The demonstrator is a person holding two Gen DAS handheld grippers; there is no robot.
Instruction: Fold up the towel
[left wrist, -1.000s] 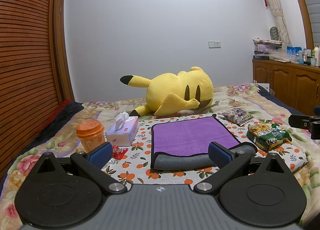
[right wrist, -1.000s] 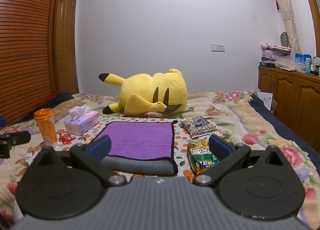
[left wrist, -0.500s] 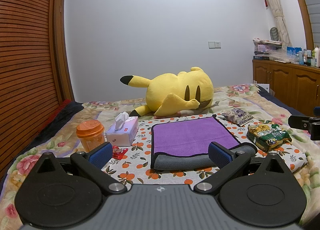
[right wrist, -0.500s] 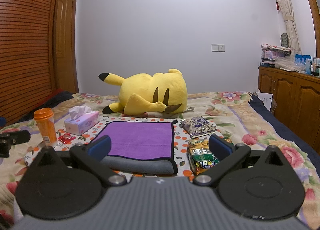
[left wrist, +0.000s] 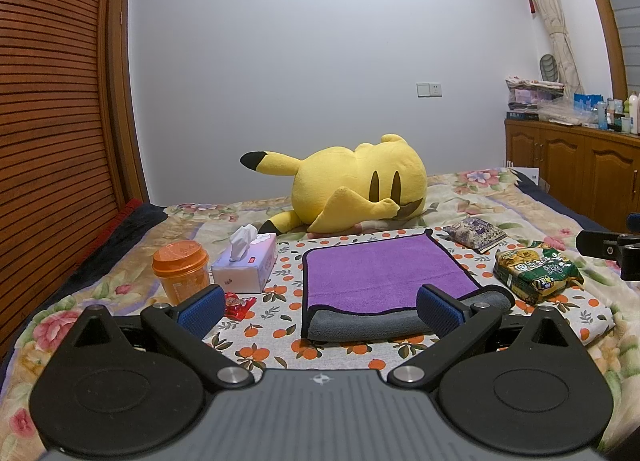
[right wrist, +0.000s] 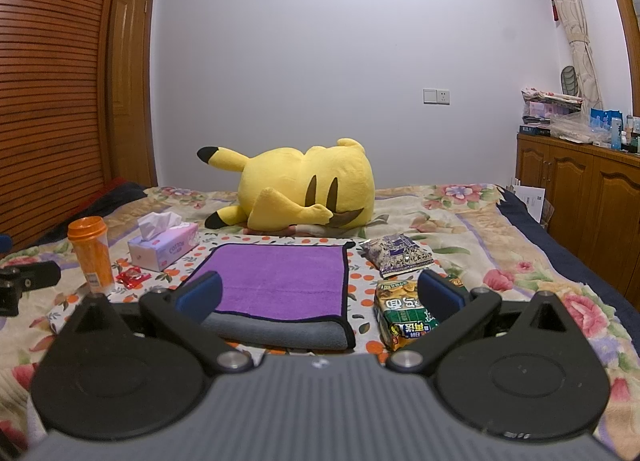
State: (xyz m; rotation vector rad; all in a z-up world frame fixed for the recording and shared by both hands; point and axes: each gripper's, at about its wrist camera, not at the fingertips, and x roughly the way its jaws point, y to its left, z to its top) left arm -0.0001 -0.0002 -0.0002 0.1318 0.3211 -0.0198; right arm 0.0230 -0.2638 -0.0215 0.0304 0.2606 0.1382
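One purple towel (left wrist: 380,269) is laid flat on the bed (left wrist: 472,197), near edge already folded. Around it are seen: one tissue box (left wrist: 246,267), one orange cup (left wrist: 182,275), two snack packets (left wrist: 536,271), one Pikachu plush (left wrist: 356,185). Both hand-held grippers, left (left wrist: 320,307) and right (right wrist: 320,293), are held wide apart, nothing gripped.

We've got both wrist cams sitting low over the near edge of the bed (left wrist: 460,197), looking along their tongs toward the far white wall. The left one sits off to the left, the right one further right. Both catch the same purple towel (left wrist: 380,269) (right wrist: 276,281), yellow plush (left wrist: 352,185) (right wrist: 304,189) and tissue box (left wrist: 246,267) (right wrist: 164,249).
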